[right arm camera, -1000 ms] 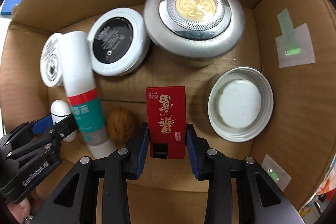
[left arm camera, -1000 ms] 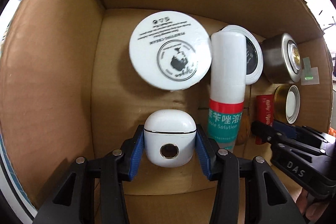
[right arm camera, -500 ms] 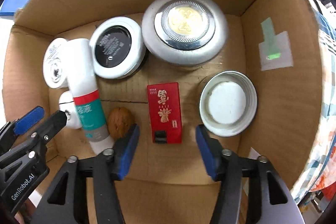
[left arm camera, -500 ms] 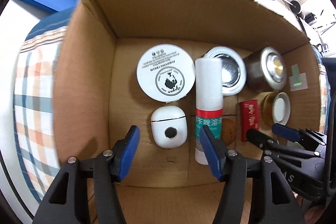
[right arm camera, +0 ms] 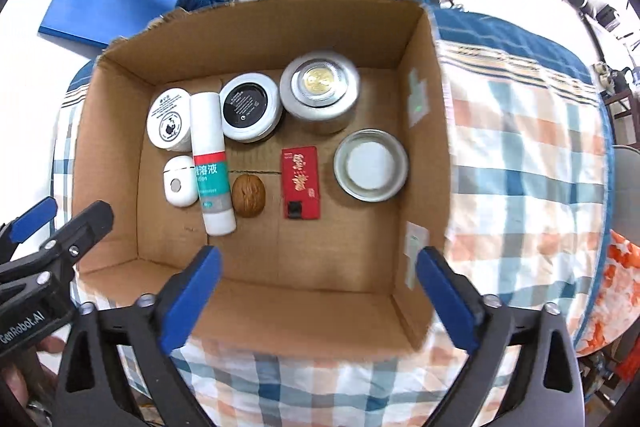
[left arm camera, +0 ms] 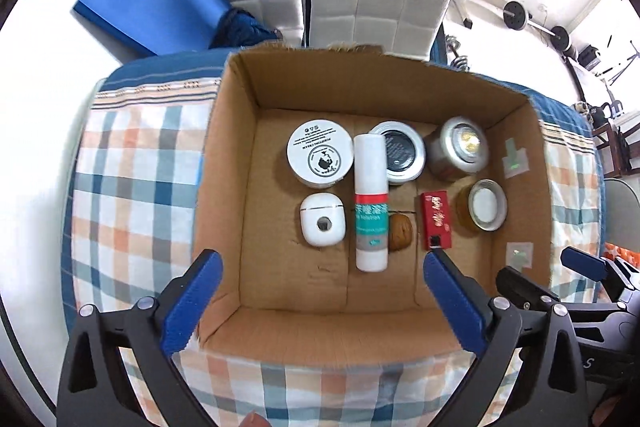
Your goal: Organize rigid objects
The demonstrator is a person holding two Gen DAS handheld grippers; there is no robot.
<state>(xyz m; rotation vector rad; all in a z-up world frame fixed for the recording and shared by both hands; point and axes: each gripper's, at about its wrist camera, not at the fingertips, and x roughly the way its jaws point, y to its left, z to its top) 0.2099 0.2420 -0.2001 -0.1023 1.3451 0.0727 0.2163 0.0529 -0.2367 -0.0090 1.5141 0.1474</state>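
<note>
Holding both grippers above the near edge of the cardboard box [left arm camera: 224, 187], jaws spread wide, nothing in either. Left gripper [left arm camera: 322, 301] sits over the near left corner; right gripper [right arm camera: 318, 297] over the near wall, toward the right.

Contents lie in two rows on the box floor. Far row: white cream jar [left arm camera: 321, 153], black-lidded tin [left arm camera: 400, 151], silver tin with gold centre [left arm camera: 460, 147]. Near row: white earbud case [left arm camera: 323, 219], walnut [left arm camera: 400, 237], red packet [left arm camera: 437, 219], glass jar with metal lid [left arm camera: 485, 205]. A white bottle with green label [left arm camera: 371, 203] lies flat, spanning both rows between cream jar and black-lidded tin.

Judgement: rows keep round items from rolling; bottle is laid down because it would tip upright. Packing looks essentially complete; near strip of floor is bare.
</note>
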